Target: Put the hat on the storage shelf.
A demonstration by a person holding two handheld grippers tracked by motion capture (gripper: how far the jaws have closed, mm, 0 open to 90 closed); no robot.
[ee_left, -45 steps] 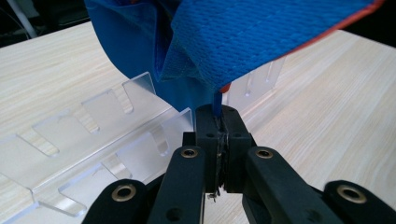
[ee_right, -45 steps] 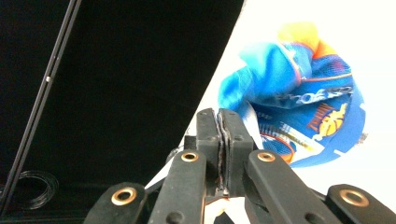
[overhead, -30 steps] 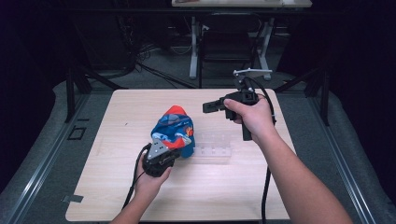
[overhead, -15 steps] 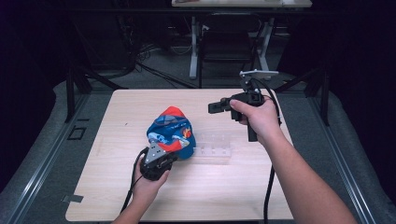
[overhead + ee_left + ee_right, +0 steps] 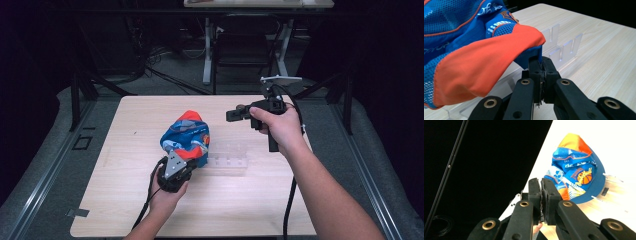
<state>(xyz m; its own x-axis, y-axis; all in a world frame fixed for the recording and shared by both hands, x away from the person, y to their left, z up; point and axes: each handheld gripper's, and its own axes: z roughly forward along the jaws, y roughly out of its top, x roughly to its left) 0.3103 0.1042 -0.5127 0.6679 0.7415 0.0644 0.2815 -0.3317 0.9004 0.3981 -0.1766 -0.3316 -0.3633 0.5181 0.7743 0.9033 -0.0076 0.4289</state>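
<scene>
A blue and orange mesh cap (image 5: 185, 134) with a basketball print lies bunched in the middle of the table. My left gripper (image 5: 192, 161) reaches up to its near edge from below. In the left gripper view the jaws (image 5: 542, 61) are shut on a blue strip of the cap (image 5: 474, 50). My right gripper (image 5: 231, 116) is held in the air over the table's back right and points left. Its jaws (image 5: 541, 182) are shut with nothing between them, and the cap (image 5: 576, 167) lies beyond them.
A clear acrylic slotted rack (image 5: 230, 160) lies flat just right of the cap, partly under it (image 5: 564, 50). The light wooden table (image 5: 300, 210) ends in dark floor on all sides. Desk legs and cables stand behind it.
My right gripper has drifted slightly to the right. The left gripper and the cap have stayed about where they were.
</scene>
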